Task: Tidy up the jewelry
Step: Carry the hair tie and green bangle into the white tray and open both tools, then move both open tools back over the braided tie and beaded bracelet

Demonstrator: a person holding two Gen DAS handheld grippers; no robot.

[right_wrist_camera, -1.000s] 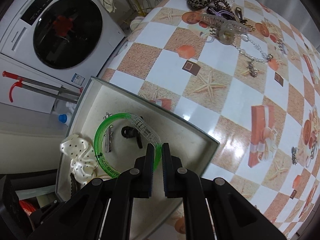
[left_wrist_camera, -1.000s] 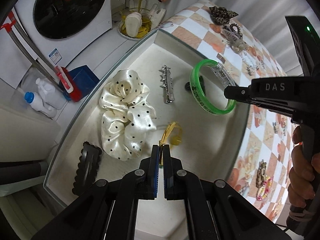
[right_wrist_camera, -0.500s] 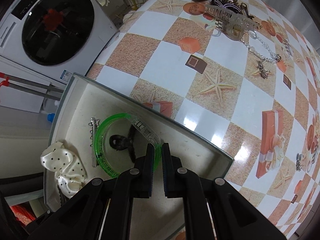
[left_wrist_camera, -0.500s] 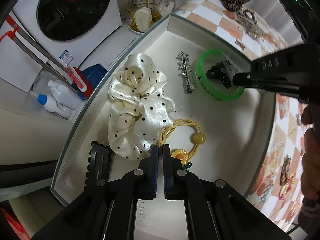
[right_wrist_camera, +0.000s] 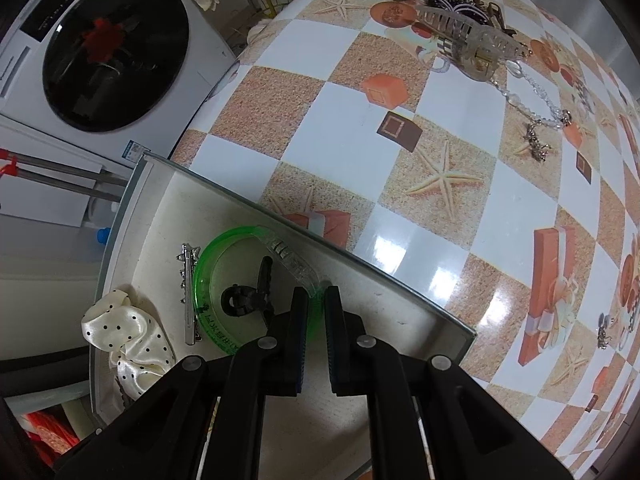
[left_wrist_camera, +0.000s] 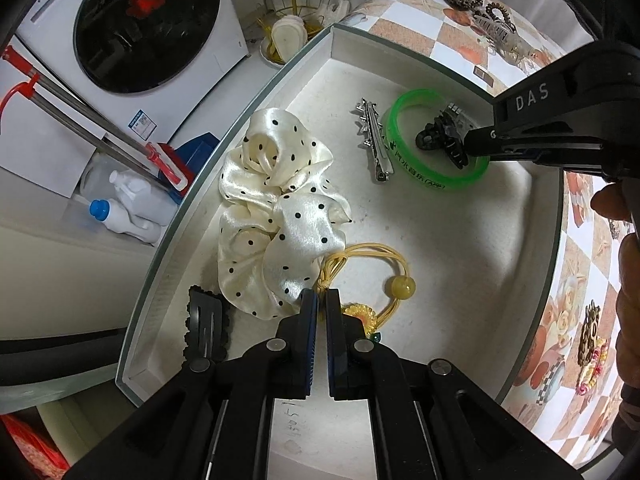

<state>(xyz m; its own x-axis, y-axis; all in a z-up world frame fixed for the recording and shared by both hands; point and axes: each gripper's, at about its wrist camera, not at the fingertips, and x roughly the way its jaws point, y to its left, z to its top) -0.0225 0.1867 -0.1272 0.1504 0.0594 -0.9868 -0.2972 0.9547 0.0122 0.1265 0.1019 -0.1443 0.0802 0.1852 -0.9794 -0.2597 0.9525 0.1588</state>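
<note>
We're setting pieces down in the shallow white tray [left_wrist_camera: 532, 280]. Our right gripper [right_wrist_camera: 316, 304] straddles the translucent green plastic bangle [right_wrist_camera: 208, 280], which lies flat around a small black claw clip [right_wrist_camera: 248, 300]; its jaws are opening. Our left gripper [left_wrist_camera: 322, 304], jaws nearly together, pinches the yellow elastic hair tie with a bead [left_wrist_camera: 384, 260]. Next, we'd release and lift clear.

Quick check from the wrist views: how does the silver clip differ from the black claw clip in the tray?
The silver clip is long, thin, metallic and lies flat outside the green bangle. The black claw clip is short, chunky, matte and sits inside the bangle's ring. Both rest on the floor of the white tray, near its far end.
</note>
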